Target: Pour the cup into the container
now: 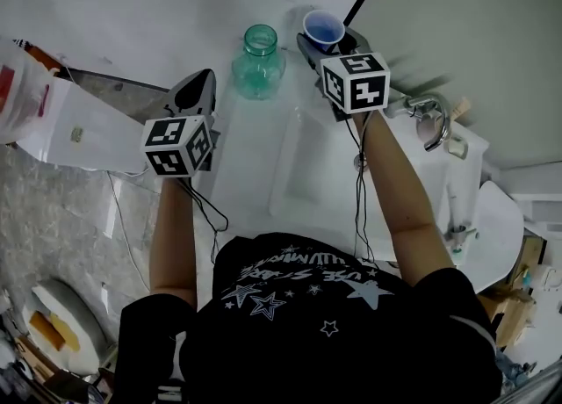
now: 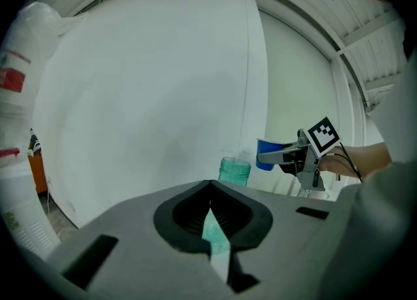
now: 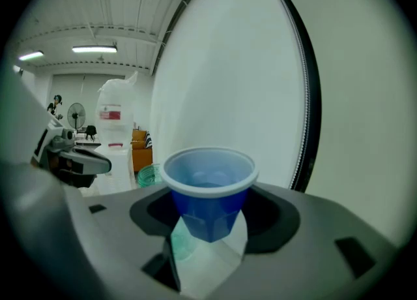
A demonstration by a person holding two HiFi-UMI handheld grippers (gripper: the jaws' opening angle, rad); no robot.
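White countertop (image 1: 255, 161) bearing teal glass jar (image 1: 257, 64) | right gripper (image 1: 328, 42) gripping upright blue plastic cup (image 3: 208, 184) | left gripper (image 2: 210, 188) hovering clenched

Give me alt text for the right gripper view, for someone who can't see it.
A blue cup with a white rim is held upright in the jaws of the right tool, before a white wall. At the left edge, the left tool shows beside the rim of a green jar.
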